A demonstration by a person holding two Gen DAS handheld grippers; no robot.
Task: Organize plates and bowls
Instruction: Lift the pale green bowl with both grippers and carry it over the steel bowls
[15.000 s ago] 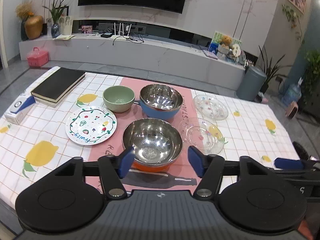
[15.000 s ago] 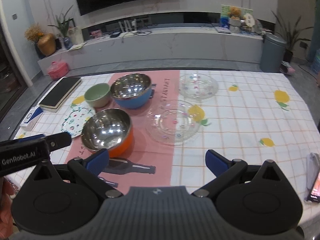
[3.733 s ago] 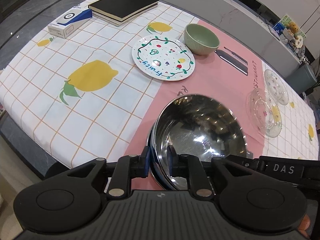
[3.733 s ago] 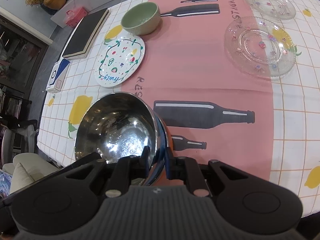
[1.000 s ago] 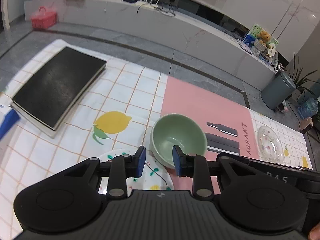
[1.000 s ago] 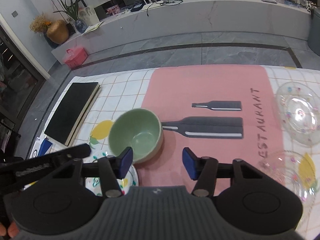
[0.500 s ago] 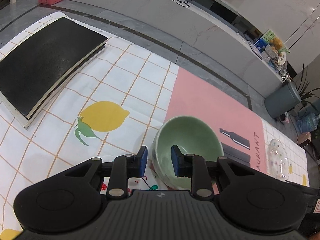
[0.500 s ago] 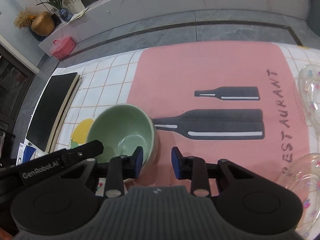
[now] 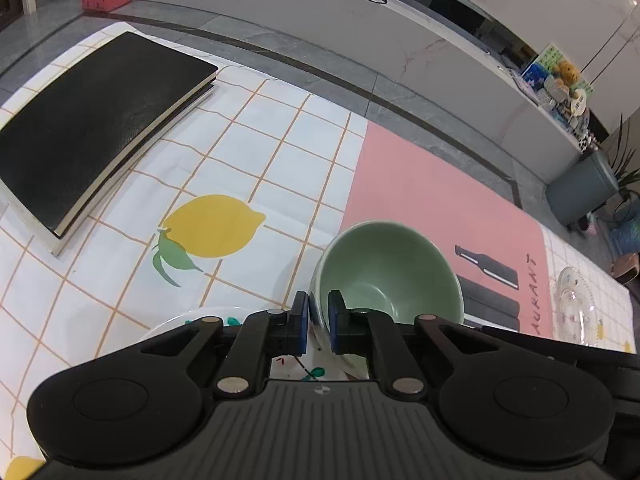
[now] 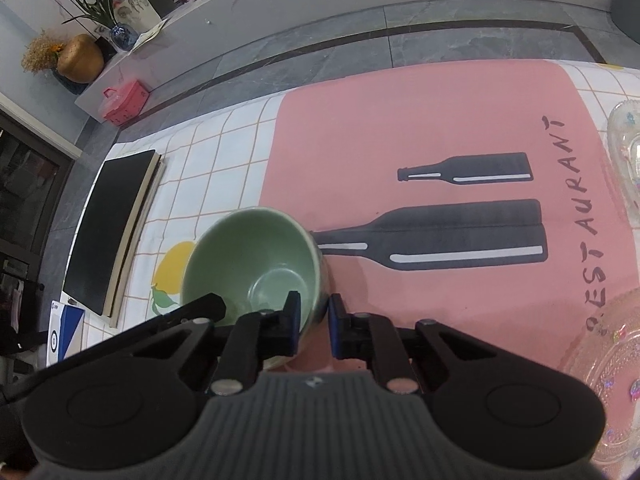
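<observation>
A pale green bowl point(image 9: 386, 276) stands on the tablecloth at the edge of the pink mat; it also shows in the right wrist view point(image 10: 252, 256). My left gripper point(image 9: 318, 322) is shut on the bowl's near left rim, one finger inside and one outside. My right gripper point(image 10: 313, 320) is shut on the bowl's near right rim in the same way. A white plate with fruit drawings point(image 9: 192, 322) lies just below the left gripper, mostly hidden by it.
A black book point(image 9: 92, 120) lies at the far left of the table; it also shows in the right wrist view point(image 10: 112, 224). Clear glass plates sit at the right point(image 9: 580, 304) point(image 10: 608, 372) point(image 10: 626, 140). A blue and white box point(image 10: 64, 332) lies at the left edge.
Both grippers have moved in on the green bowl and closed on opposite sides of its rim. One second ago both were open, just short of it.
</observation>
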